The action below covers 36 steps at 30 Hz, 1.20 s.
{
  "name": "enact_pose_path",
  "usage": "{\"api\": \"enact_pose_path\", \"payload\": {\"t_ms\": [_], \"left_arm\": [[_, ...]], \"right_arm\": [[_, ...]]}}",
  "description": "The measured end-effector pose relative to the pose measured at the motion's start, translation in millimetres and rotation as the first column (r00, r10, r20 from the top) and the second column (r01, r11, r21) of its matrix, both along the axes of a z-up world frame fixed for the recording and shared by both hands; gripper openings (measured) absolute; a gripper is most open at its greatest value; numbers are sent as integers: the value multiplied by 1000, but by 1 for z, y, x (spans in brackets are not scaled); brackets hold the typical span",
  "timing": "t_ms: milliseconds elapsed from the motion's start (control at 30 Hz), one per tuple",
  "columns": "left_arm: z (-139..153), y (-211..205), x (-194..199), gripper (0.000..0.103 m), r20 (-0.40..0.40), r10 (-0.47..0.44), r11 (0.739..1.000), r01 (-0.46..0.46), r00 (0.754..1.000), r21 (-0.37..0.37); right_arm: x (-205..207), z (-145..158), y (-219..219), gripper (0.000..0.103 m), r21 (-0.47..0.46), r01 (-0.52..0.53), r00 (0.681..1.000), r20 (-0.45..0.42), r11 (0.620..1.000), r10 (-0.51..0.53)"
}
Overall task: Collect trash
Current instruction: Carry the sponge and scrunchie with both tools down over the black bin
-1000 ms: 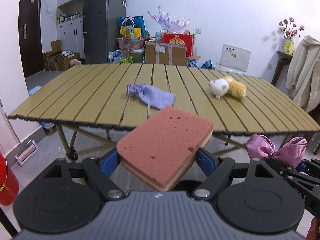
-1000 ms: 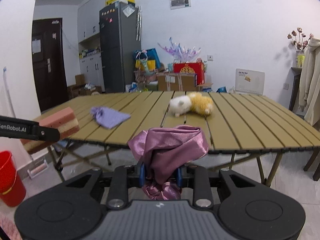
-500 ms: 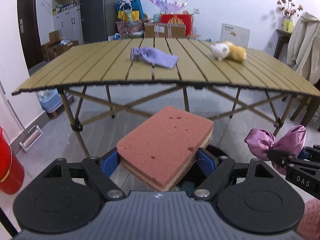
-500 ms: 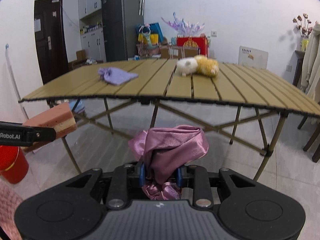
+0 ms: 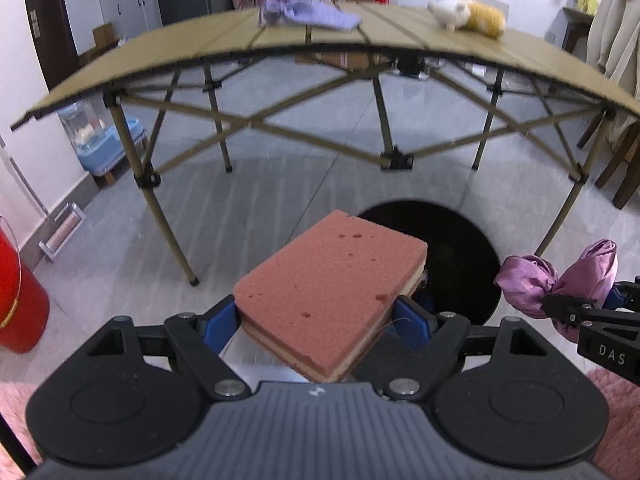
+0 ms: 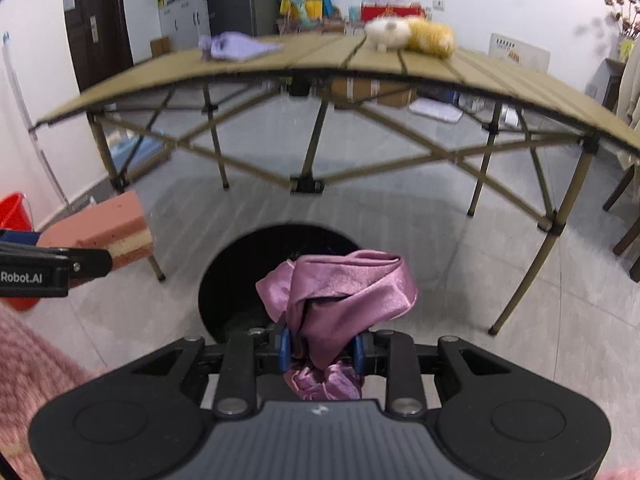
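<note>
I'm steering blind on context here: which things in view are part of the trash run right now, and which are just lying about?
In play:
- pink sponge, clamped in left gripper
- purple satin cloth, pinched in right gripper
- black bin on the floor below both

Lying about:
- lilac pouch and plush toy on folding table
- red bucket

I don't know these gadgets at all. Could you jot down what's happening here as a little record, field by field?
left gripper: shut on a pink sponge
right gripper: shut on a crumpled purple cloth
bin: black, open, on the floor below both grippers
table: slatted, beyond the bin
on the table: lilac pouch, white and yellow plush toy
red bucket: on the floor at far left
</note>
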<state>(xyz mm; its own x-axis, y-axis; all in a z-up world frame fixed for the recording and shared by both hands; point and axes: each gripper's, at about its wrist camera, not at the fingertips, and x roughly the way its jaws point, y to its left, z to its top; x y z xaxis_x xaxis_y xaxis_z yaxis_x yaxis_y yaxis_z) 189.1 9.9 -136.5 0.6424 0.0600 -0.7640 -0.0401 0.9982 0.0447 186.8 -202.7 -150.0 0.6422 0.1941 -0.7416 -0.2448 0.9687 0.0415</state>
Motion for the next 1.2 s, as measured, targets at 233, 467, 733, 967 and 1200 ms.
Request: {"api": "enact_pose_path", "payload": {"t_ms": [233, 467, 733, 967, 1200], "left_arm": [[-27, 11, 4, 82, -70, 21, 1000, -20, 997, 7], [-46, 21, 11, 82, -139, 46, 999, -46, 989, 5], [-52, 20, 15, 82, -183, 52, 999, -51, 982, 9], [-50, 17, 21, 82, -181, 72, 997, -70, 981, 18], [-50, 6, 29, 82, -182, 57, 998, -54, 982, 26]], "right_arm": [[3, -26, 0, 27, -32, 11, 996, -84, 999, -14], [7, -55, -4, 27, -72, 18, 983, -179, 997, -31], [14, -68, -8, 27, -78, 31, 974, -223, 996, -48], [18, -72, -12, 27, -78, 48, 969, -239, 996, -66], [23, -75, -22, 27, -74, 79, 965, -246, 994, -95]]}}
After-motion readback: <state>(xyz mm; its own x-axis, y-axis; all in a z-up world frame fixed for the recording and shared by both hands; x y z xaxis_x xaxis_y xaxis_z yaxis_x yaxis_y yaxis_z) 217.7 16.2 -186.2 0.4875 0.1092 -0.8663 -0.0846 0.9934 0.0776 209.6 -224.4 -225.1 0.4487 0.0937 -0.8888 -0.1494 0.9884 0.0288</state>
